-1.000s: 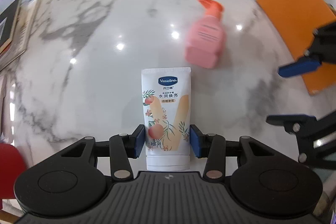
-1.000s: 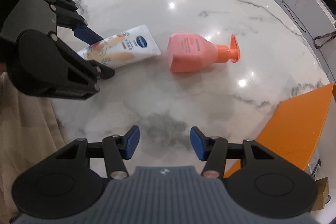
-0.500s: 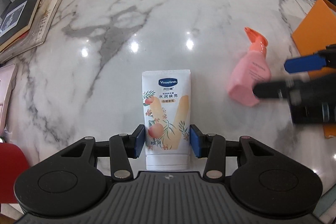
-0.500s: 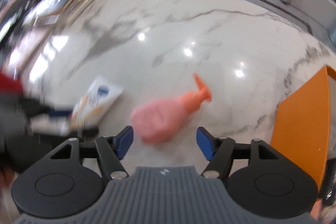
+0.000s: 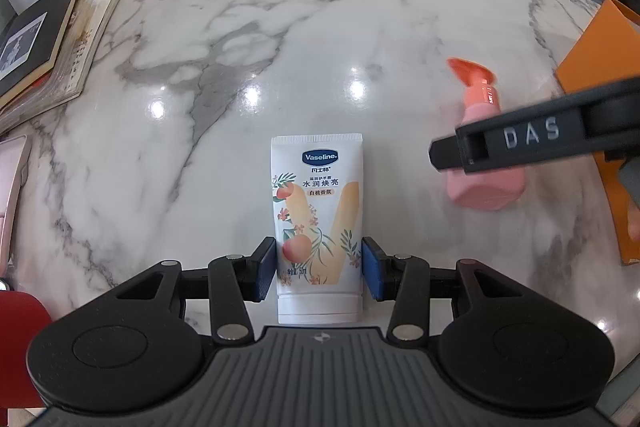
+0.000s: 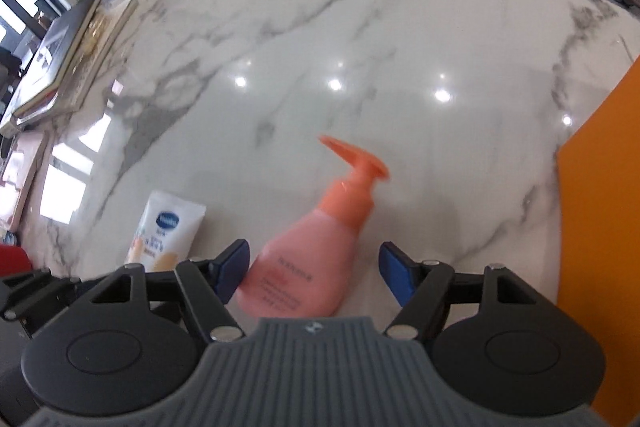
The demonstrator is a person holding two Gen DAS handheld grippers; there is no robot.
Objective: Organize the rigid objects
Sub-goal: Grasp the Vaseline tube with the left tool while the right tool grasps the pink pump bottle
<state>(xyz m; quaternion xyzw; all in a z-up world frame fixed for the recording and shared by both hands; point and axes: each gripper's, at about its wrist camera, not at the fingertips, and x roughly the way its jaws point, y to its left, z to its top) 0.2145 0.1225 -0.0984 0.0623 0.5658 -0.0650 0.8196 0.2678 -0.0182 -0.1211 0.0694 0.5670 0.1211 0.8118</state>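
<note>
Vaseline tube [image 5: 318, 227] lies flat on the marble table [image 5: 240, 67] in my left view, my left gripper [image 5: 319, 269] fingers clamped on its lower sides. On my right view, the pink pump bottle [image 6: 312, 255] lies between my right gripper [image 6: 314, 273] fingers, which stand apart; the tube [image 6: 168, 231] lies just left.

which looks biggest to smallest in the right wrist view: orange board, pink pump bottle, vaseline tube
1. orange board, though cut off by the frame edge
2. pink pump bottle, lying between the open right gripper fingers and near the camera, which inflates it
3. Vaseline tube, partly hidden behind the left gripper
</note>
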